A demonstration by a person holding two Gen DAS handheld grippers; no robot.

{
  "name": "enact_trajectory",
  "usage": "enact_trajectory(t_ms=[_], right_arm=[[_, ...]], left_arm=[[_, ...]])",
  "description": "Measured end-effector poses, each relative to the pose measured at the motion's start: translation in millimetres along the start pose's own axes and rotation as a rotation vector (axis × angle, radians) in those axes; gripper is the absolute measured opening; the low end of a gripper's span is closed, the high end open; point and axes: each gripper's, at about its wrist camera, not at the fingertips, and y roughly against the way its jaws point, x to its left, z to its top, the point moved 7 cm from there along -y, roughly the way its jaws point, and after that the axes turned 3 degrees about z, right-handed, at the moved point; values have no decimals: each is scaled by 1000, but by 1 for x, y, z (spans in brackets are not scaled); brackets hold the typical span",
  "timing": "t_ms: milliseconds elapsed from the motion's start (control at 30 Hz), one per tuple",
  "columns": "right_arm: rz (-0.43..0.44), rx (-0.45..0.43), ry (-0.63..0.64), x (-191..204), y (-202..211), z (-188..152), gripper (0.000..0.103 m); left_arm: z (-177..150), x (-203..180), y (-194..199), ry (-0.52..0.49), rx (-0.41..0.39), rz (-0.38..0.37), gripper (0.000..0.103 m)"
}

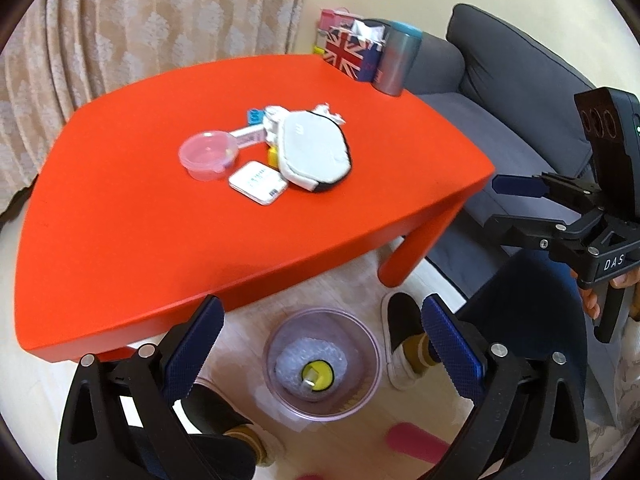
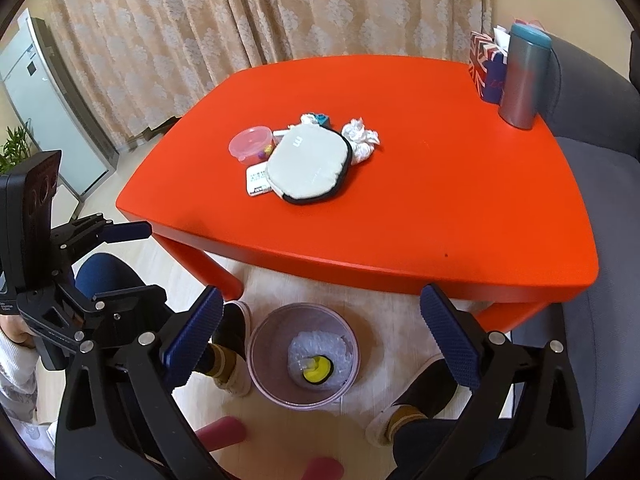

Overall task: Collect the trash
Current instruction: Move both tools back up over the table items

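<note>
Orange tabletop [image 2: 400, 208] still carries crumpled white tissue [image 2: 362, 138]. Both grippers, left [image 1: 320, 344] and right [image 2: 320, 336], hang released and empty above the translucent pink bin [image 2: 256, 376]; the right should reach past the pouch [image 2: 308, 168].

the table [image 2: 420, 200] is bright orange-red. at the top of the frame, the curtain [image 2: 240, 12] is tan with pale leaf shapes. the bin [image 2: 260, 376] at the bottom is see-through pink.
</note>
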Motion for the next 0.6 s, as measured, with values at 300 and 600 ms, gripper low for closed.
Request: enact_trajectory(t_ms=[300,600], right_arm=[[11,-19,16,10,-16,38,98],[22,2,-19,11,-50,73,98]], left_arm=[[19,23,9,30,-61,42,95],[31,41,15,55,-96,65,95]])
